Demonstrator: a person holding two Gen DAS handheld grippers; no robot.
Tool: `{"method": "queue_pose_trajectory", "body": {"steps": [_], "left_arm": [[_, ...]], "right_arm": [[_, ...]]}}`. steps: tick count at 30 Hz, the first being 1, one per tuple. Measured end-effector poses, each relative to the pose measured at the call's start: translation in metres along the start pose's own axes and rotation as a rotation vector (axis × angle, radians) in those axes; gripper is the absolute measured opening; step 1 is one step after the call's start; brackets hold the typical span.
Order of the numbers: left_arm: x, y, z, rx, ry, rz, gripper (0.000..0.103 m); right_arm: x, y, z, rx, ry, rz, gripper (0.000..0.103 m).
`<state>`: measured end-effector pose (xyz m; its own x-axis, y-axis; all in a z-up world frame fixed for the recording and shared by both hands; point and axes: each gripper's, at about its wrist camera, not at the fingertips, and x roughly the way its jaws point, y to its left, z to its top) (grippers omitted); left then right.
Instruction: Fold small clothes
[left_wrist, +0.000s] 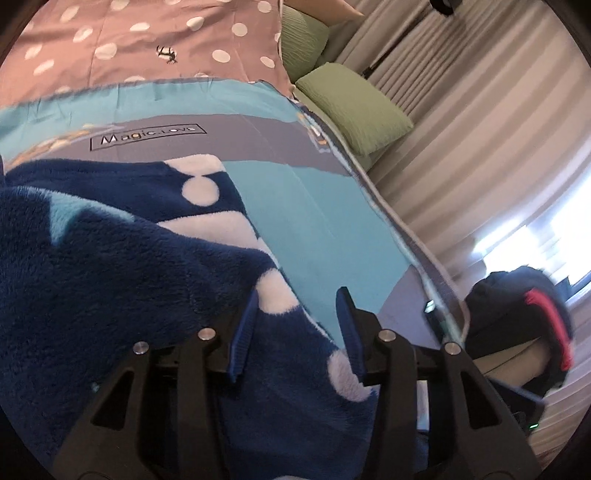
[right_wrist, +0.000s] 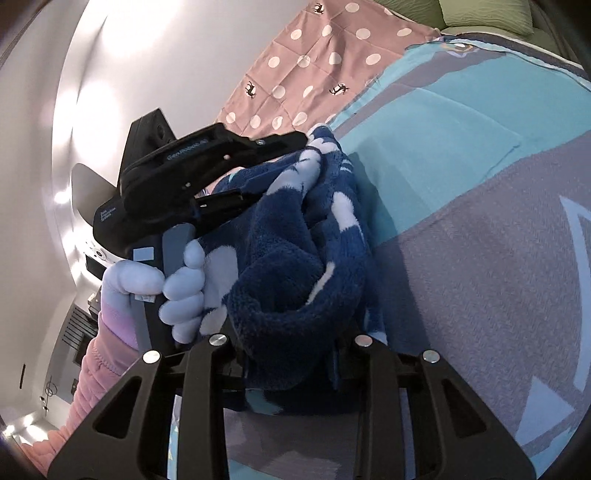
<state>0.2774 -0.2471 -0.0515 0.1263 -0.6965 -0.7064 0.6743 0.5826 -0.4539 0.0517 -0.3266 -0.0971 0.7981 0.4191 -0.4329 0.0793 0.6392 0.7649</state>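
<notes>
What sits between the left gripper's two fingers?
In the left wrist view, the fleece garment runs between the open left gripper; the fingers are not pressed onto it.

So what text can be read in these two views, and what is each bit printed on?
"Magic.LOVE", in a box outline on the grey and blue bedspread.
White lettering on the body of the left gripper, right wrist view: too small to read.
Nothing legible on the fleece garment or the dotted sheet.

One fleece garment (left_wrist: 122, 266), two pillows (left_wrist: 354, 107) (green).
</notes>
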Motion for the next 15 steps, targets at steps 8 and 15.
{"method": "queue_pose_trajectory", "body": {"steps": [8, 15], "left_arm": [[0.000, -0.004, -0.005, 0.024, -0.015, -0.013, 0.046], [-0.046, -0.021, 0.000, 0.056, -0.107, -0.109, 0.057]], "right_arm": [[-0.009, -0.006, 0.002, -0.025, -0.002, -0.029, 0.045], [-0.034, 0.005, 0.013, -0.142, -0.068, -0.104, 0.048]]}}
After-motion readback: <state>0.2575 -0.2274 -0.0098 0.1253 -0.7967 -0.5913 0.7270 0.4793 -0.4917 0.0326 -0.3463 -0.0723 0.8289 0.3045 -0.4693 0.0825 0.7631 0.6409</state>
